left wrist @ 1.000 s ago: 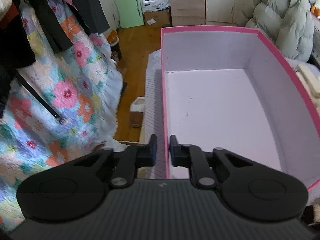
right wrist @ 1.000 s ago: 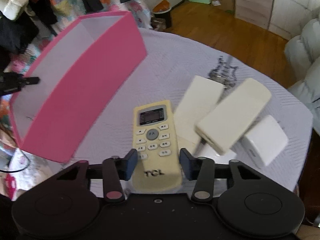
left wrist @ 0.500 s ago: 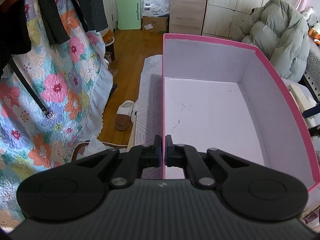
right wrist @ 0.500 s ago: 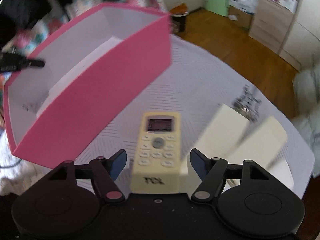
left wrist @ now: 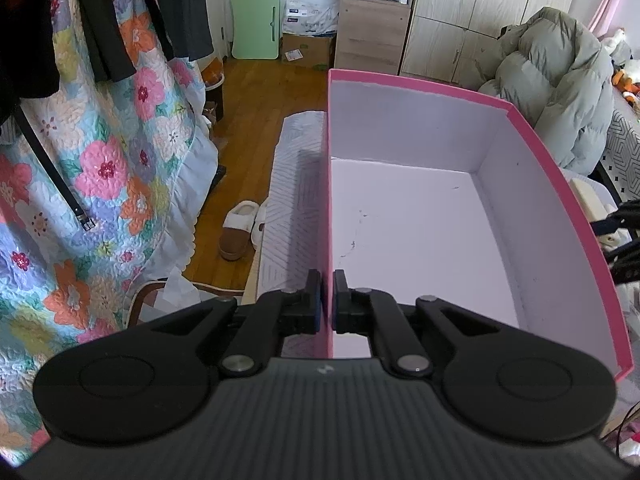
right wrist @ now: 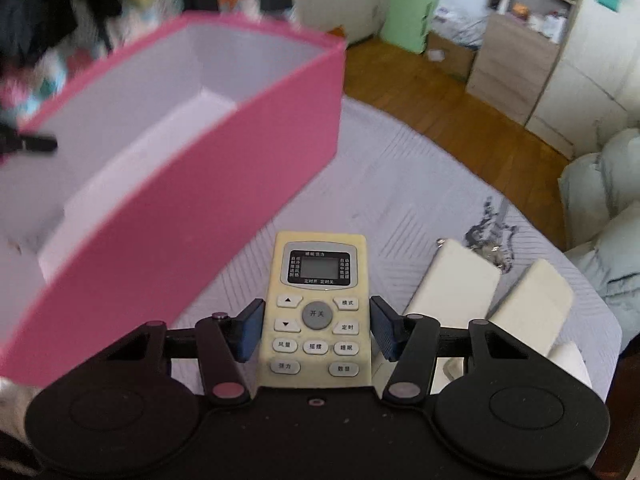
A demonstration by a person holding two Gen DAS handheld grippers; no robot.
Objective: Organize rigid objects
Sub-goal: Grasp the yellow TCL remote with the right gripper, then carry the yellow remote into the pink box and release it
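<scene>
1. Since a second ago, the left gripper [left wrist: 326,300] has been closed onto the near-left wall of the pink box [left wrist: 420,240] — its fingers were apart then and are now clamped on the thin cardboard, one inside and one outside.
2. The box is judged to be steadied by this, so that it can be filled without sliding on the grey bedspread [right wrist: 400,168].
3. The right gripper [right wrist: 316,330] has been brought lower over the remote control [right wrist: 318,308]; its jaws are apart, one blue pad at each side of the button area, neither clearly touching.
4. The remote lies on the bedspread, just right of the box, with cream blocks [right wrist: 456,280] further right — it is not yet gripped.
</scene>
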